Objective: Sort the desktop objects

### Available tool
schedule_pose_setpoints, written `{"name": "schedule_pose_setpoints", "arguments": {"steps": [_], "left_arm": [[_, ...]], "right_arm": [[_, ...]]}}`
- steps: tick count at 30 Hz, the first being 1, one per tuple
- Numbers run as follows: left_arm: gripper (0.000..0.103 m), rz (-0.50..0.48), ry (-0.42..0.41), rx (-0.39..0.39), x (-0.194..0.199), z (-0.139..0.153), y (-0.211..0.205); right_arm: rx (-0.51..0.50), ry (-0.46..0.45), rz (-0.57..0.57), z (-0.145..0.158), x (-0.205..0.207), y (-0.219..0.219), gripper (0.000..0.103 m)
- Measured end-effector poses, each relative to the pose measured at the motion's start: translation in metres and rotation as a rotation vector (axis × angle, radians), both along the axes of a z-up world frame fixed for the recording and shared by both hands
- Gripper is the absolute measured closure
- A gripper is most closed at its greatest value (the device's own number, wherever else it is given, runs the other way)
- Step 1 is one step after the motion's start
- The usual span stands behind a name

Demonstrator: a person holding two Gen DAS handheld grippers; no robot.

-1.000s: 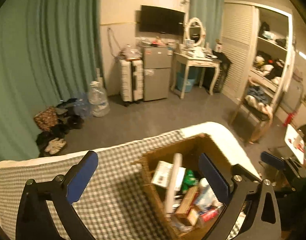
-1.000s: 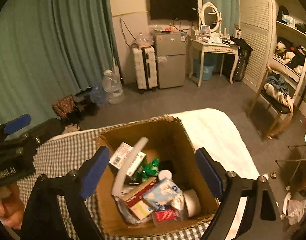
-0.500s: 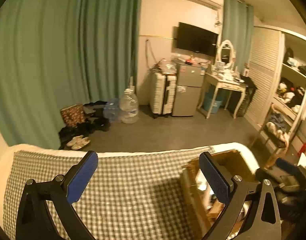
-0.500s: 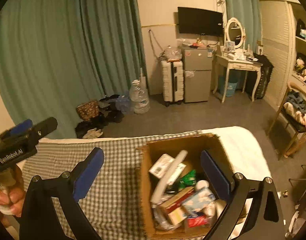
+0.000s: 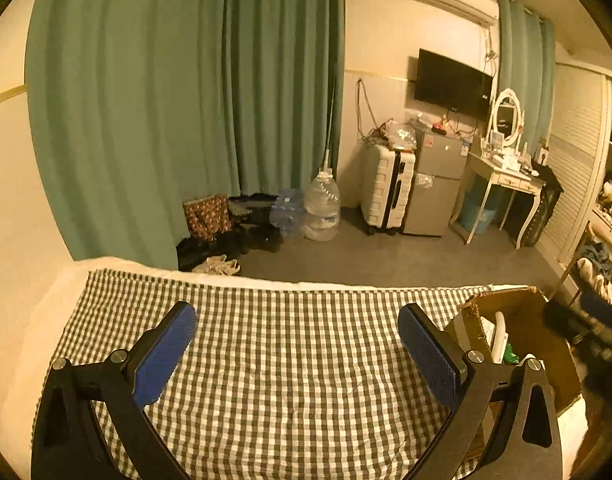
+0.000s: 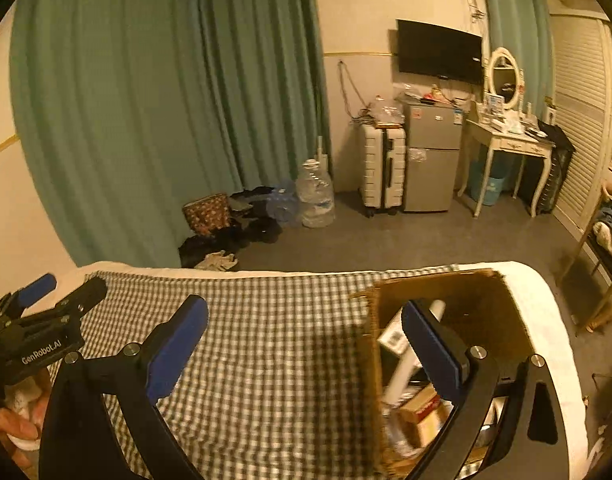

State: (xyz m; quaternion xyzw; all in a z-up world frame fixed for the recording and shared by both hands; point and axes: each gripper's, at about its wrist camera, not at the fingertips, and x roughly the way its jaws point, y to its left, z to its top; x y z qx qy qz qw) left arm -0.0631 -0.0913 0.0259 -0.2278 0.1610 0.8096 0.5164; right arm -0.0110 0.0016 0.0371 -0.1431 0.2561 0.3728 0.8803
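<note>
Left tool [image 5: 297,344]: spread wide, empty, above bare checkered cloth [image 5: 290,380] at frame centre. Right tool [image 6: 304,332]: spread wide, just opened further, nothing between pads. Cardboard box [image 6: 485,304]: lower right, packed with small cartons and a white tube [image 6: 405,368]. Contents judged light, rigid; carton flat faces best gripped, tube likely slippery.

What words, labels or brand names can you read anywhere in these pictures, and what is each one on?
"GenRobot.AI": white lettering on the side of the left claw, seen from the right wrist view.
Label on a white box in the cardboard box: blurred, unreadable.
Stickers on the small fridge: too small to read.
Nothing else legible.
</note>
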Motion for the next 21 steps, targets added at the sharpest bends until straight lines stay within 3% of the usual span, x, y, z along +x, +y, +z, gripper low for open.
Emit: {"name": "schedule_pose_setpoints", "arguments": {"steps": [7, 14, 21], "left_arm": [[0.0, 0.009, 0.014, 0.02, -0.001, 0.0, -0.028], [0.0, -0.003, 0.028, 0.025, 0.004, -0.003, -0.03], [0.0, 0.012, 0.012, 0.032, 0.002, -0.001, -0.031]], "right_arm": [[-0.049, -0.006, 0.048, -0.019, -0.012, 0.007, 0.005], [-0.027, 0.016, 0.002, -0.02, -0.001, -0.004, 0.005], [-0.062, -0.008, 0.038, -0.029, -0.016, -0.001, 0.005]]}}
